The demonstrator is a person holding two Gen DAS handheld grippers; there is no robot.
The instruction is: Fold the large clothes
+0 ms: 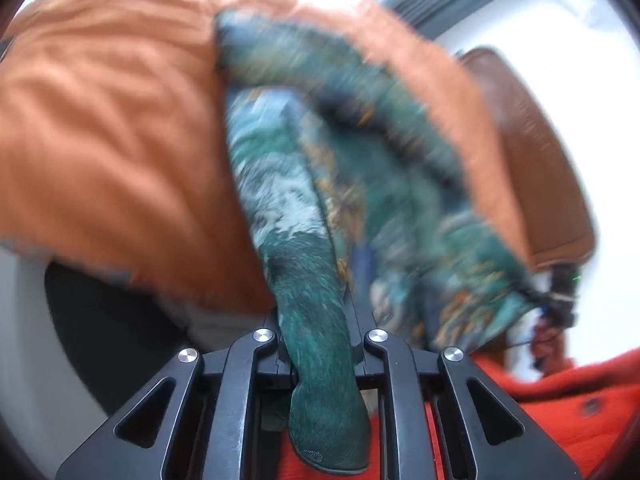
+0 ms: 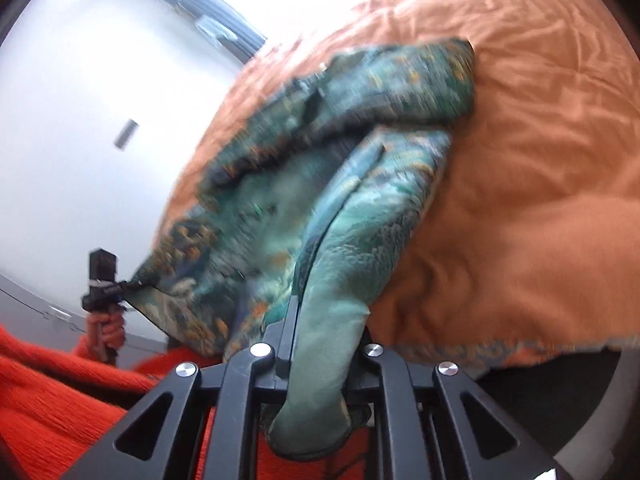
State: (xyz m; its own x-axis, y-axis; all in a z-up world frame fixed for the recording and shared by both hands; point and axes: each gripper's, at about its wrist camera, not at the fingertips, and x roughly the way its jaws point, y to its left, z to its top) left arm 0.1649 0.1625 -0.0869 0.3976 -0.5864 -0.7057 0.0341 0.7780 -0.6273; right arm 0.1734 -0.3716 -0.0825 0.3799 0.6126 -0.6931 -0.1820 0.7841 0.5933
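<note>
No container shows in either wrist view; the green patterned garment (image 1: 316,184) hangs stretched between the two grippers above an orange bedspread (image 1: 108,128), its far folds still resting on that cover. The bedspread's near edge drops off just ahead of the tools, with dark floor below it and a white wall and brown headboard (image 1: 536,168) off to the side, so the space toward the person's red sweater (image 2: 56,400) is free. The left gripper (image 1: 320,344) is clamped on one bunched corner of the garment, and the right gripper (image 2: 320,344) is pinched tight on another.
</note>
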